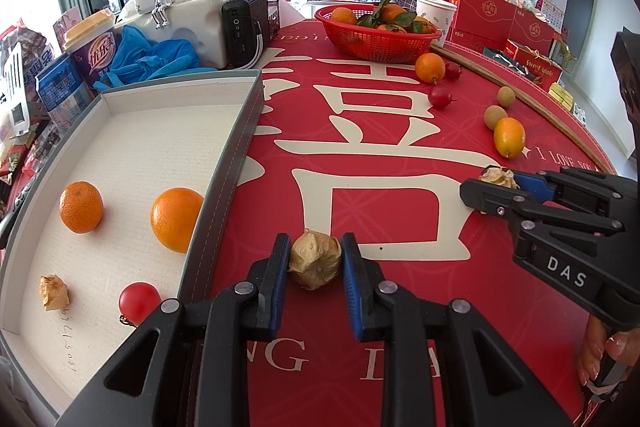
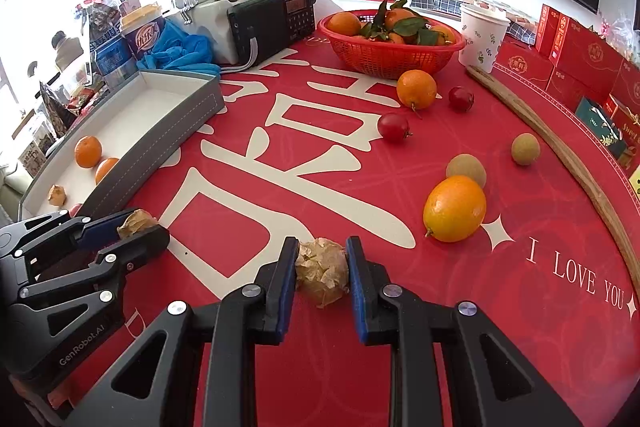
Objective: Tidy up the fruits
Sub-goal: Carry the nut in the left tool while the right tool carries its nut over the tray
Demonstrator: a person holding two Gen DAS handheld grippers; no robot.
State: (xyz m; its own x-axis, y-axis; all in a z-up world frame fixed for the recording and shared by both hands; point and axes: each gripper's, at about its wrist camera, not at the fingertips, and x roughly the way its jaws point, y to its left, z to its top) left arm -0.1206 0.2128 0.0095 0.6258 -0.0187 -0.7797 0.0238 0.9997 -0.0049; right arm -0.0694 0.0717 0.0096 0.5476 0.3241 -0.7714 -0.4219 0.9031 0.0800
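The left tool (image 1: 315, 259) is clamped on a papery husked fruit (image 1: 315, 261), held just above the red desk (image 1: 400, 307) beside the long right wall of the grey tray (image 1: 224, 163). The right tool (image 2: 322, 271) is clamped on a second husked fruit (image 2: 323, 277), well apart from the tray. The tray lies to the left of both tools, its long wall running away toward the desk's far edge, so the left hand is nearer. Whether either fruit touches the cloth is hard to tell.
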